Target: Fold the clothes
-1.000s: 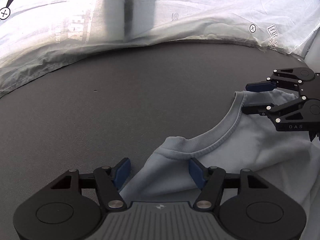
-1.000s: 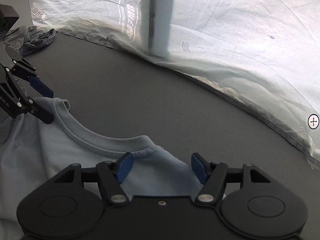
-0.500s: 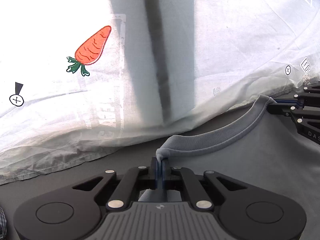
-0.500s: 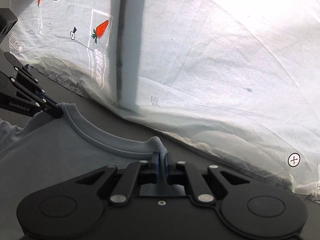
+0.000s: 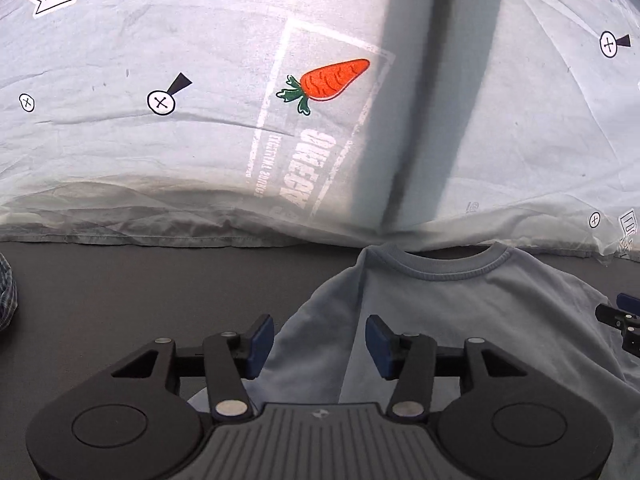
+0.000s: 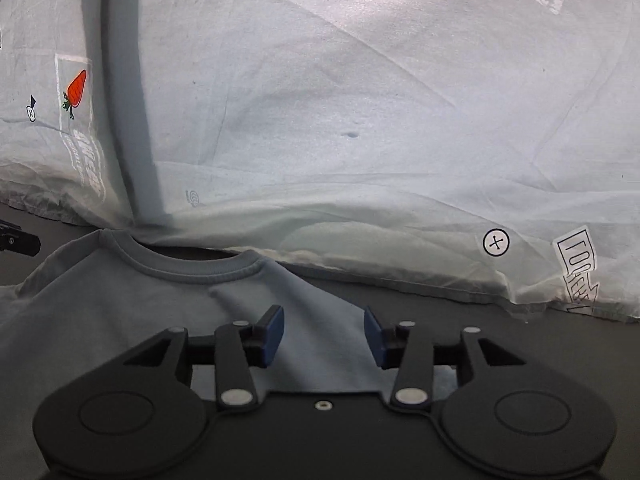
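A light blue T-shirt [image 5: 472, 320] lies flat on the dark table, its ribbed collar [image 5: 456, 266] toward the back sheet. My left gripper [image 5: 320, 340] is open and empty, over the shirt's left shoulder edge. In the right wrist view the shirt [image 6: 120, 312] spreads to the left, collar [image 6: 192, 268] at the far side. My right gripper [image 6: 324, 336] is open and empty above the right shoulder. The right gripper's tip shows at the left wrist view's right edge [image 5: 618, 320]; the left gripper's tip shows at the right wrist view's left edge [image 6: 18, 240].
A white printed sheet [image 5: 200, 140] with a carrot picture [image 5: 332, 80] hangs behind the table and bunches along its back edge. A checked cloth [image 5: 6, 296] lies at the far left. Dark table surface [image 5: 140, 288] lies left of the shirt and right of it [image 6: 540, 340].
Both grippers were shut on the shirt's shoulders half a second ago, holding it up. Now both are open and the shirt lies flat on the table.
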Demonstrator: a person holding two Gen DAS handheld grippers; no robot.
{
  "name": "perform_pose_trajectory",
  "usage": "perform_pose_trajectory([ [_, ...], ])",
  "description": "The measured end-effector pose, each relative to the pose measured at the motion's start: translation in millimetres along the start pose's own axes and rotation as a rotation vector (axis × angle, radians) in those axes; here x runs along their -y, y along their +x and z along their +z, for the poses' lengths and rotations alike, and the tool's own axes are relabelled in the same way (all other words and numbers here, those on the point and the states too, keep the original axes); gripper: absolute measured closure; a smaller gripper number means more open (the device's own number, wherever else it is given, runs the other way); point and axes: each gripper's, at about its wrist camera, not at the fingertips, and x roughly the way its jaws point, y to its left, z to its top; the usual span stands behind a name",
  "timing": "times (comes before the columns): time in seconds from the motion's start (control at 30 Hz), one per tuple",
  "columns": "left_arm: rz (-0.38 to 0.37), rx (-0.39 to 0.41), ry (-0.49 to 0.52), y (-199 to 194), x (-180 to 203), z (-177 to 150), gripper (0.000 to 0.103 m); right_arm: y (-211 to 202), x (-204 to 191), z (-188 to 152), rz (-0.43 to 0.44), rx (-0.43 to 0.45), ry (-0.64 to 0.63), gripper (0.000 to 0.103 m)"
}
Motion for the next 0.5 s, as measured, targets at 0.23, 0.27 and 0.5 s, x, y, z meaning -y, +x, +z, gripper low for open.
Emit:
perform_pose_trajectory([
  [0.23, 0.091, -0.104, -0.033, -113, -15, -122, 0.033, -111, 30, -108, -0.094, -0.144, 0.082, 0.055],
  [0.27, 0.091, -0.123, -0.050, -124, -17, -141, 0.033, -126, 31, -123, -0.105, -0.161, 0.104, 0.054],
  [0.5, 0.101, -0.191, -0.099, -173, -9, -227, 0.031, -222, 34, -214, -0.151, -0.229, 0.235, 0.051],
])
